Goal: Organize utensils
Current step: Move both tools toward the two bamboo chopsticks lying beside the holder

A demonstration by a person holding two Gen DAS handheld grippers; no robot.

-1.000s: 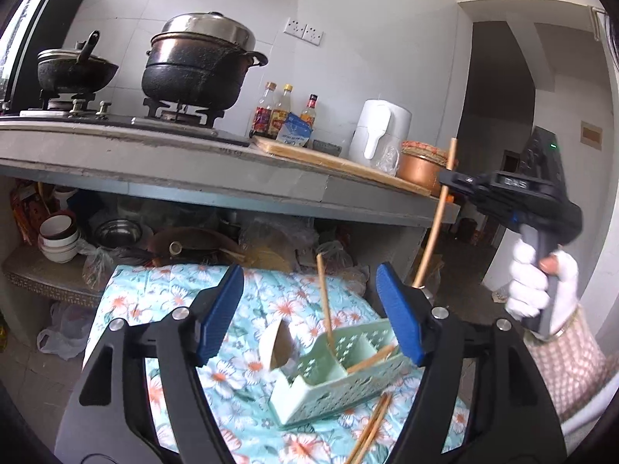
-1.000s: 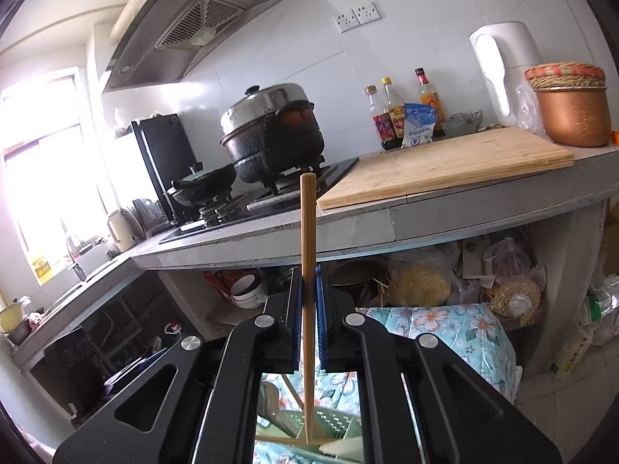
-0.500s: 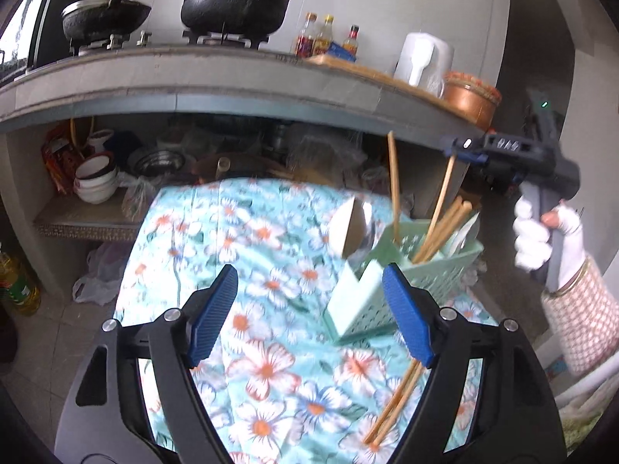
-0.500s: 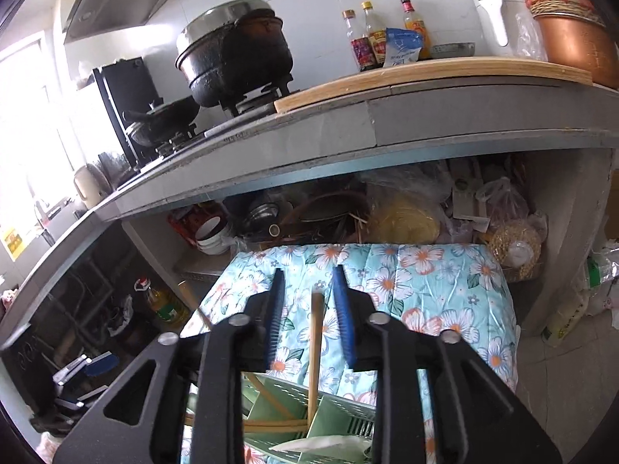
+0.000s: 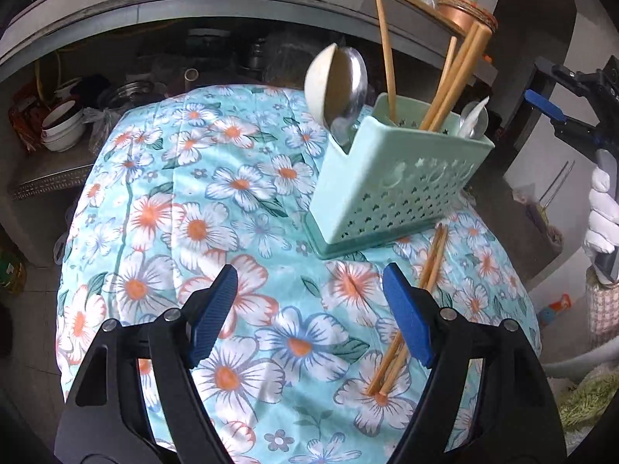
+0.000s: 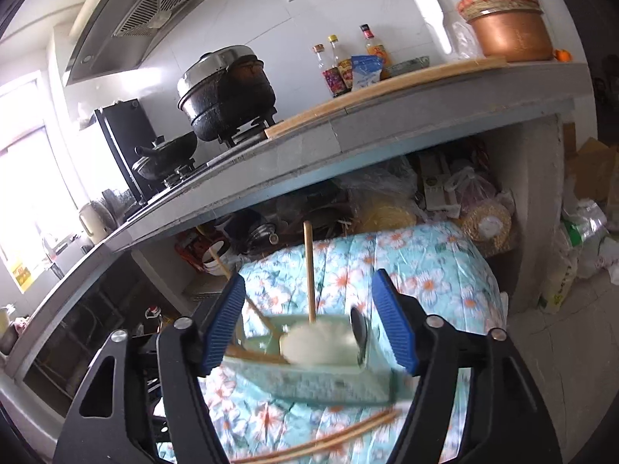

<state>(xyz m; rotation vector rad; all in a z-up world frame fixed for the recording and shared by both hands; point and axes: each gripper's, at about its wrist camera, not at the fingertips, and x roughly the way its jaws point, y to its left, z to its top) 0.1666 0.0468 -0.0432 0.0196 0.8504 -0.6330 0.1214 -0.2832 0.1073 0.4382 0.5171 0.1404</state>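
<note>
Released, the chopstick (image 6: 309, 270) now stands in the caddy (image 5: 390, 189); right fingers (image 6: 392, 326) have just spread, left fingers (image 5: 214, 307) gape empty.

A floral cloth (image 5: 201, 228) in turquoise, with white and orange flowers, is spread over the low table. Beyond it, a grey concrete counter (image 6: 425, 116) is seen, with a shelf beneath it crowded with stacked bowls (image 5: 64, 127), metal pans and plastic bags (image 6: 479, 197). On the counter a large black pot (image 6: 228, 92) with a steel lid is set on the gas stove, and a smaller black pan (image 6: 166, 154) is placed to its left. A wooden cutting board (image 6: 387, 87) is laid to the right of the stove, and sauce bottles (image 6: 340, 65) are lined up at the wall behind it. A white kettle (image 6: 441, 15) and a copper pot (image 6: 510, 31) with a woven lid are placed at the far right. A range hood (image 6: 147, 15) is mounted above the stove.
</note>
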